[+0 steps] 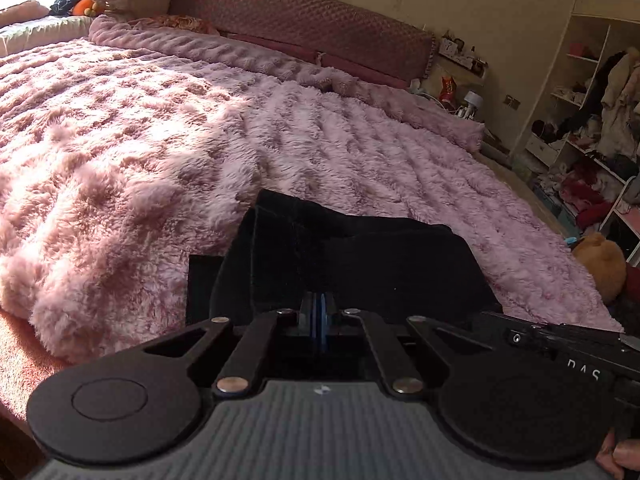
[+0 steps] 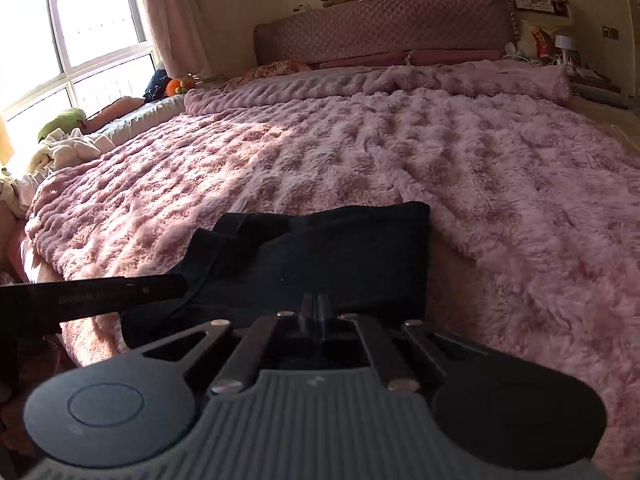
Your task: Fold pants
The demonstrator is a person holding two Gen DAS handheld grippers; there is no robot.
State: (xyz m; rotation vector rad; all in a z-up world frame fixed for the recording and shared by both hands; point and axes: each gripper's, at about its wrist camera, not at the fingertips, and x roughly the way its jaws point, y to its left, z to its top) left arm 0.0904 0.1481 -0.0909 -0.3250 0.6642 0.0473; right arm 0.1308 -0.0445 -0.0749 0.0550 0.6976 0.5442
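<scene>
Black pants (image 1: 360, 256) lie bunched on the near edge of a fluffy pink bed cover (image 1: 160, 140). My left gripper (image 1: 319, 300) is shut on the near edge of the pants, its jaws pressed together. In the right wrist view the same pants (image 2: 320, 252) lie in a folded heap on the cover (image 2: 480, 160). My right gripper (image 2: 316, 304) is shut on their near edge too. The right gripper's body shows at the right of the left wrist view (image 1: 560, 340), and the left gripper's body at the left of the right wrist view (image 2: 92, 296).
A quilted pink headboard (image 1: 304, 20) stands at the far end. A cluttered nightstand (image 1: 460, 92) and open shelves full of clothes (image 1: 592, 120) are at the right. A window (image 2: 72, 32) and loose bedding (image 2: 72, 148) are at the left. A stuffed toy (image 1: 600, 264) lies by the bed.
</scene>
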